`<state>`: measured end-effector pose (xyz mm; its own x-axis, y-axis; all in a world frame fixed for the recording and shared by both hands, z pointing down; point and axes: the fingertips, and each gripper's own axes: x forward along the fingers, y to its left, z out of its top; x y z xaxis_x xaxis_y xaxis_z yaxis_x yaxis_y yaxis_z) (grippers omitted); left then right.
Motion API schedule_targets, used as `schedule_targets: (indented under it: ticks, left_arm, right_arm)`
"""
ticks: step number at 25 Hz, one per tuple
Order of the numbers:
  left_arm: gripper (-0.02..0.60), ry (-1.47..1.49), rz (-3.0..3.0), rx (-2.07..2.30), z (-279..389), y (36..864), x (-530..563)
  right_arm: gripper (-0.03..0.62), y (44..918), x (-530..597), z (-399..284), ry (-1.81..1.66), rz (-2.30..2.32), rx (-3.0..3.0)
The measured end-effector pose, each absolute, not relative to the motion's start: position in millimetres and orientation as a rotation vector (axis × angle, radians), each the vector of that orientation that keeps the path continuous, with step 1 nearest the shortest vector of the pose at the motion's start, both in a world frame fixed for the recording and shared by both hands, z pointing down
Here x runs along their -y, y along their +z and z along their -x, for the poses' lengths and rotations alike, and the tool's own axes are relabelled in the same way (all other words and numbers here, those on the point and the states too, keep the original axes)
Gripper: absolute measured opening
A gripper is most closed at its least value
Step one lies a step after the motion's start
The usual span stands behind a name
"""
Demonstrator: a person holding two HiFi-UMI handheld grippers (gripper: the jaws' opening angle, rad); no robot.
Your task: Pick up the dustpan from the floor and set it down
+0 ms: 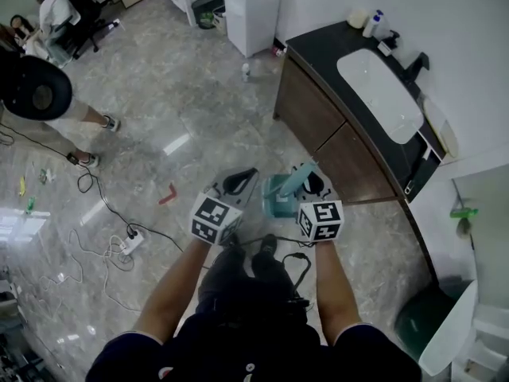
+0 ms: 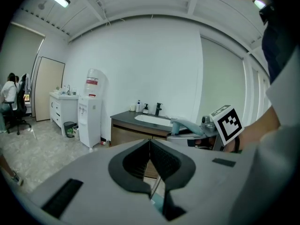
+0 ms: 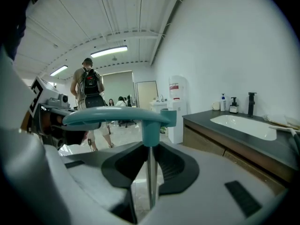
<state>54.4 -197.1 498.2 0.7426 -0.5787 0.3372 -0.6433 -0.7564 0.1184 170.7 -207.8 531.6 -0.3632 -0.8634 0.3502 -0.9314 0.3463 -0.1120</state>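
Grippers number two, each a grey two-jaw claw topped by one black-and-white marker cube, held side by side in front of the person's legs. The right gripper [image 1: 308,185] is clenched on the one teal plastic dustpan [image 1: 278,200]. In the right gripper view its jaws [image 3: 150,149] pinch the thin upright metal shaft, and the teal handle bar [image 3: 117,116] lies crosswise just above them. From the head view, the teal pan sits between the two grippers, just left of the right one, and the handle rides at about countertop height. The left gripper [image 1: 238,181] is closed with nothing in it: in its own view the two dark pads [image 2: 150,144] meet at their tips, and the dustpan's handle [image 2: 187,125] shows off to its right, apart from it.

To the right stands one dark-topped wooden vanity [image 1: 318,110] with one white oval basin [image 1: 380,94], one black tap [image 1: 415,62] and two small bottles [image 1: 374,24] at its far end. One white water dispenser [image 1: 253,6] stands beyond it, with one dark waste bin [image 1: 208,12] beside that. On the grey marble floor [image 1: 159,78] lie one red angled piece [image 1: 167,195] and one white power strip [image 1: 131,242] with trailing black cables. One person in a dark cap [image 1: 33,87] stands at the left, and another sits on a chair [image 1: 60,14] further off.
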Motion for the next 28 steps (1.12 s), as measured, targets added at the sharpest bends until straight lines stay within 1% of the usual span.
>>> schedule_targets:
  ticks: [8, 15, 22, 28]
  left_arm:
    - [0.014, 0.478, -2.62, 1.018, -51.1, 560.1, 207.8]
    - [0.014, 0.512, -2.54, 1.04, -46.1, 604.9, 213.3]
    - [0.014, 0.529, -2.463, 1.062, -33.0, 637.1, 215.1]
    - [0.014, 0.531, -2.422, 1.081, -25.1, 650.9, 219.9]
  right_arm:
    - [0.094, 620.8, 220.6, -179.4, 0.513, -1.526, 2.292]
    - [0.094, 677.1, 240.7, -174.5, 0.562, -1.46, 2.247]
    - [0.094, 718.7, 261.1, -153.2, 0.582, -1.36, 2.236]
    - [0.094, 734.0, 282.6, -124.6, 0.576, -1.286, 2.28]
